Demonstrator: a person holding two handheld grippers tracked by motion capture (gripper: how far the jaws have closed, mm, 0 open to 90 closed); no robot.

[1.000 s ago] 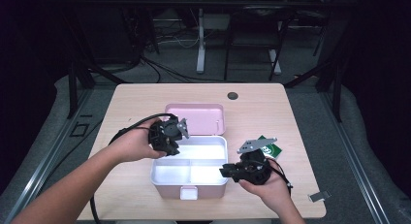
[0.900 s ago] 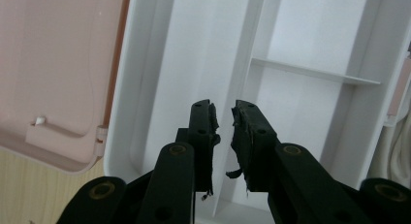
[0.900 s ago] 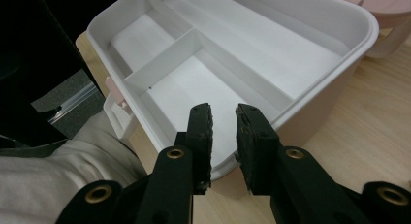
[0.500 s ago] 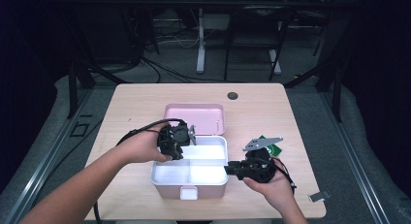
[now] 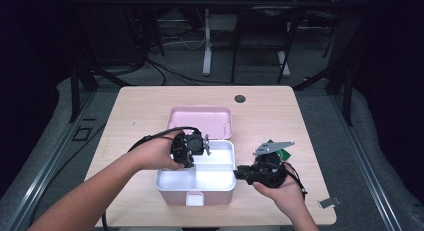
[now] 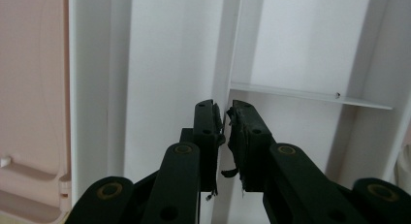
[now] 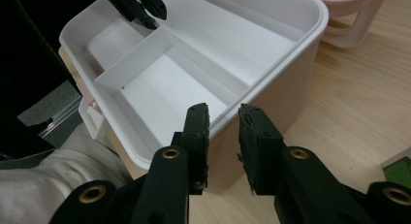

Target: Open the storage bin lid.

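A pink box lies open on the wooden table with a white divided tray inside it. My left gripper points down into the tray's back part. In the left gripper view its jaws have just been closing, and a thin white divider wall now runs between the pads, pinched. My right gripper comes in level from the right. Its jaws straddle the tray's right rim, one pad inside and one outside, shut on it. The left gripper shows across the tray.
The pink lid lies flat behind the box, still joined to it. A green item sits by my right hand. A small black disc is at the table's far edge, and a metal clip is near its front right corner.
My left gripper has moved right and down into the tray, and its jaws have narrowed onto the divider. The right gripper has stayed at the box's right rim.
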